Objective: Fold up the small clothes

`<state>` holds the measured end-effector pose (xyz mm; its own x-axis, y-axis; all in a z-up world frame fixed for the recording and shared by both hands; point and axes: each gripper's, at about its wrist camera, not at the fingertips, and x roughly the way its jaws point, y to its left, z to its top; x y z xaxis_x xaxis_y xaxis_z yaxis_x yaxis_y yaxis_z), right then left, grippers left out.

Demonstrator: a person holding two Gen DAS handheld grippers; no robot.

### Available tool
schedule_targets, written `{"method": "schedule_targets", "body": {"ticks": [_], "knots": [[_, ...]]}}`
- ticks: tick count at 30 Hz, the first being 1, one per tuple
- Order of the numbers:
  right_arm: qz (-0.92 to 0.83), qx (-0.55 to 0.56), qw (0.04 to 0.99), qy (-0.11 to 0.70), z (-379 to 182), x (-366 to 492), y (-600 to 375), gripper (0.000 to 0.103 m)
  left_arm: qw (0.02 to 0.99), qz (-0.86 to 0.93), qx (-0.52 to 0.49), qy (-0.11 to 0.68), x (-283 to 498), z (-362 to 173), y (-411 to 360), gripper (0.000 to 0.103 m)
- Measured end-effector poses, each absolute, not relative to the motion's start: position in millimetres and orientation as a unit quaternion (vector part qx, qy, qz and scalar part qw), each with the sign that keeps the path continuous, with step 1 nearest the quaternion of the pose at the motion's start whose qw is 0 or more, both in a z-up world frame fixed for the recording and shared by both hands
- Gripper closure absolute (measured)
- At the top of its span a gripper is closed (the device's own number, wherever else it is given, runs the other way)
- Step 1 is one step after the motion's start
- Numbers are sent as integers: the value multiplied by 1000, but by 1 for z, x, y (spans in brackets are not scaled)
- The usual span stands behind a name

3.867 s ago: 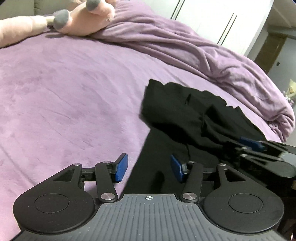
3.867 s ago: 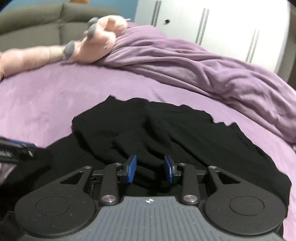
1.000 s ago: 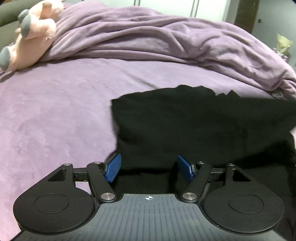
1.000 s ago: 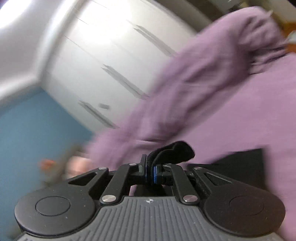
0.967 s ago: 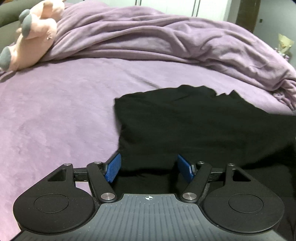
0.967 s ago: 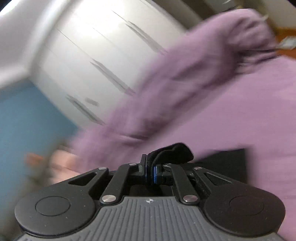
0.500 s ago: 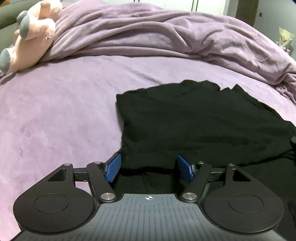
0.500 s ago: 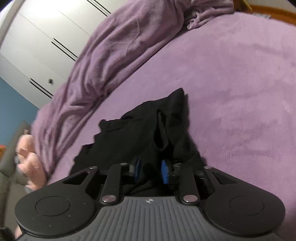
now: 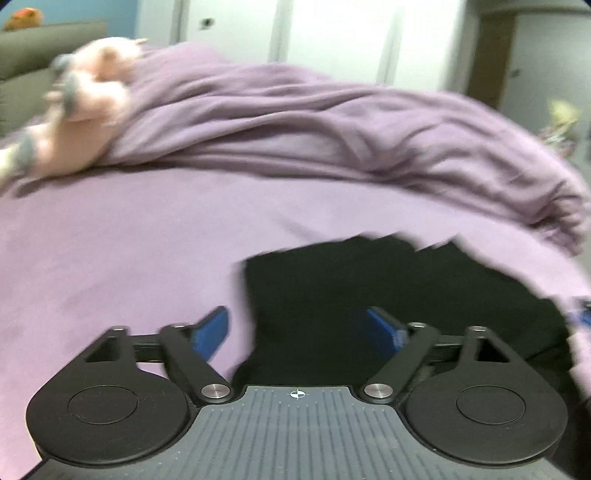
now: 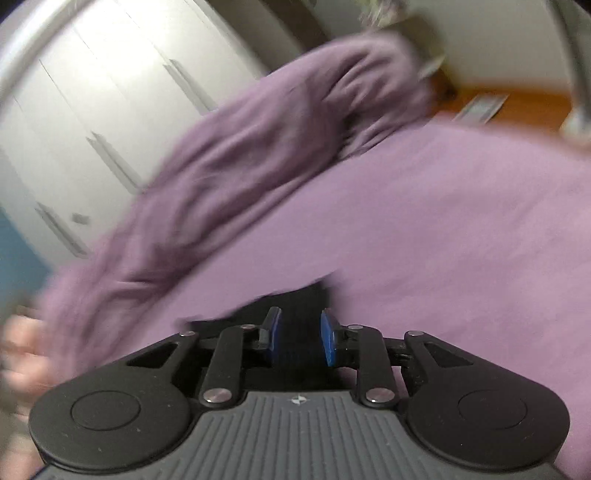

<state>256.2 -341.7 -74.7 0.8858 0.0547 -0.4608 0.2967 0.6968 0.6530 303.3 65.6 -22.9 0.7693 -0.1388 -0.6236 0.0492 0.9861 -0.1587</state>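
Black garment (image 9: 388, 295) lies folded at lower centre on the purple bed (image 9: 110, 251).
My left gripper (image 9: 297, 328) is opening wide, my right gripper (image 10: 298, 336) opening narrowly astride cloth; I risk snagging and undoing the fold.

You have one black garment (image 9: 388, 295) lying on the bed, and it is the only piece of clothing in either view. You hold two grippers, one in each hand: the left gripper (image 9: 299, 328) and the right gripper (image 10: 298, 336), each with two blue pads. There is one purple bed sheet (image 9: 110, 251) under everything and one bunched purple blanket (image 9: 332, 136) along the far side. You see one pink plush toy (image 9: 85, 107) at the blanket's end. Behind the bed stands one white wardrobe (image 9: 332, 33), with several doors; blur keeps you from counting them exactly.
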Motion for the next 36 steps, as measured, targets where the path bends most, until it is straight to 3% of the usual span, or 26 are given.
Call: {"method": "schedule_targets", "body": {"ticks": [3,6,8,9,10,11,16,20,21,22,33,36], "knots": [[79,491,830,255,-98,295,-299,79,939,-85,-106,316,330,-39,45,10],[140,516,790,301,-124,329,-253,79,925,-81,-113,355,352,-69,33,14],[115,502,790,334,-139,343,-242,79,920,-65,-77,380,358,-84,29,14],[94,493,794,342,-144,345,-246,85,918,-50,-61,389,358,-90,29,15],[77,492,798,339,-149,342,-257,98,917,-39,-51,394,358,-95,33,15],[64,497,798,334,-151,338,-270,103,918,-32,-49,393,356,-98,40,15],[-15,510,812,282,-146,295,-361,103,914,5,-64,399,342,-106,74,7],[-95,427,849,296,-118,258,-391,103,912,-8,-58,406,312,-96,93,7],[-112,393,859,310,-109,249,-389,95,912,-11,-31,409,301,-93,92,7],[-124,355,868,323,-102,236,-383,81,911,-13,-6,411,289,-90,91,7],[-70,276,867,408,-83,49,-329,76,888,-1,31,459,117,-81,121,7],[-84,217,860,454,-74,23,-319,63,877,7,14,480,88,-85,133,7]]}}
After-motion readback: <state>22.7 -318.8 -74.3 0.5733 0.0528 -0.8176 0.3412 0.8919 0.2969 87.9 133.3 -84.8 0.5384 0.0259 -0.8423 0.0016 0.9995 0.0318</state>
